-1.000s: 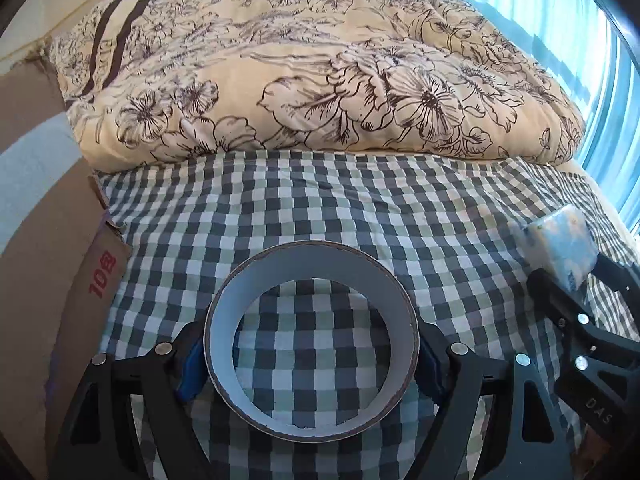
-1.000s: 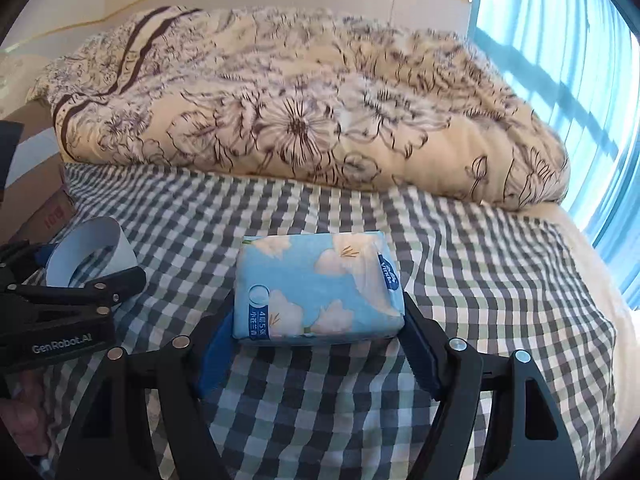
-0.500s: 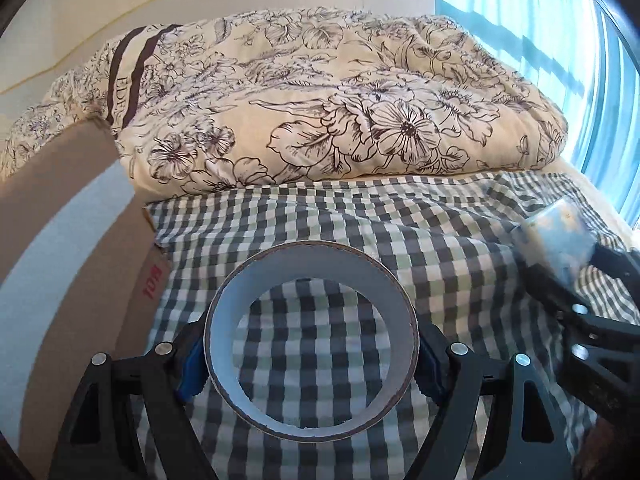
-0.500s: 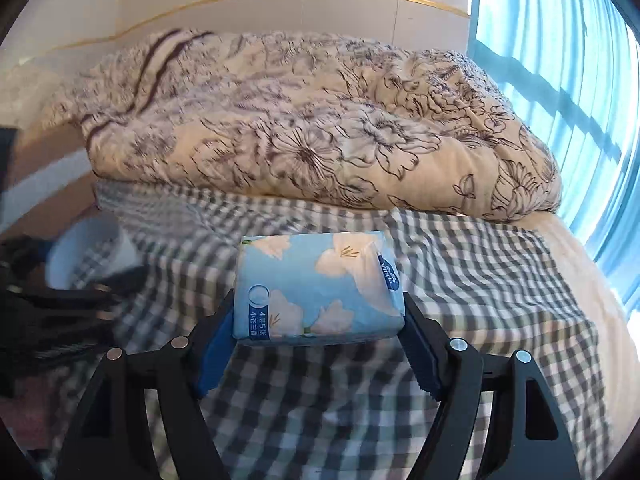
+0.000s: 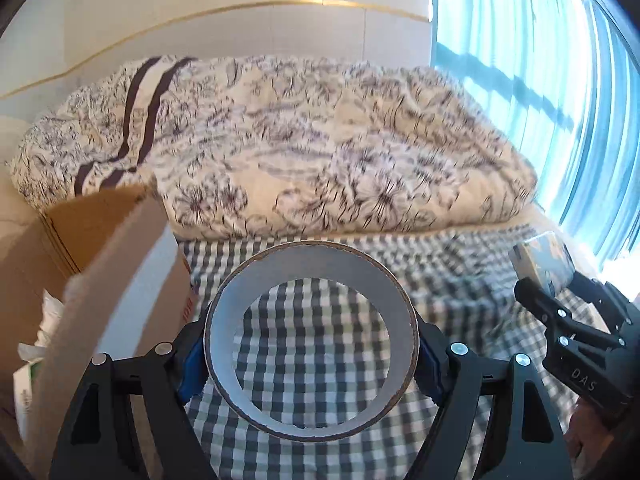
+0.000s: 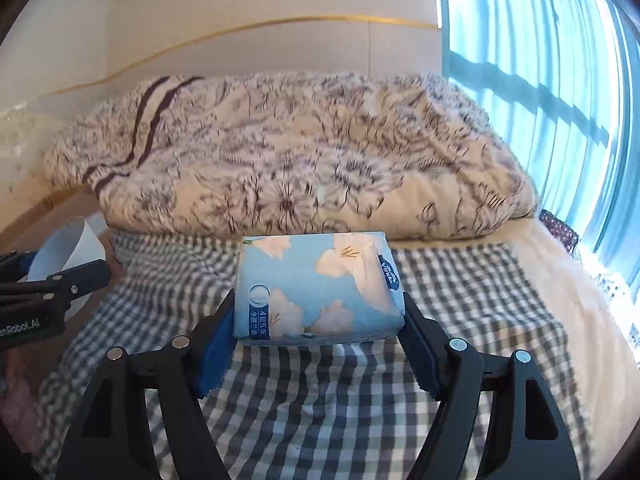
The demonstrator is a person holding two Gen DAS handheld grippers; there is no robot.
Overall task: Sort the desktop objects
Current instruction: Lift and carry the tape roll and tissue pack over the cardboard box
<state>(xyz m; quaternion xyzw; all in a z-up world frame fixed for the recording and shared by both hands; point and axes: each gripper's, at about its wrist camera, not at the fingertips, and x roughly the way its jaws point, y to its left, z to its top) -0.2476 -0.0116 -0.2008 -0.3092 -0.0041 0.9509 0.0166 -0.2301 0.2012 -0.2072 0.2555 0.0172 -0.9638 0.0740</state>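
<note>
My left gripper (image 5: 311,354) clamps a roll of tape (image 5: 310,339) by its sides, hole facing me, held above the checked sheet (image 5: 448,280) just right of the open cardboard box (image 5: 100,264). My right gripper (image 6: 318,334) pinches a blue flowered tissue pack (image 6: 316,288) over the same sheet, further right of the box. The floral quilt (image 5: 320,152) is heaped behind the box and sheet.
</note>
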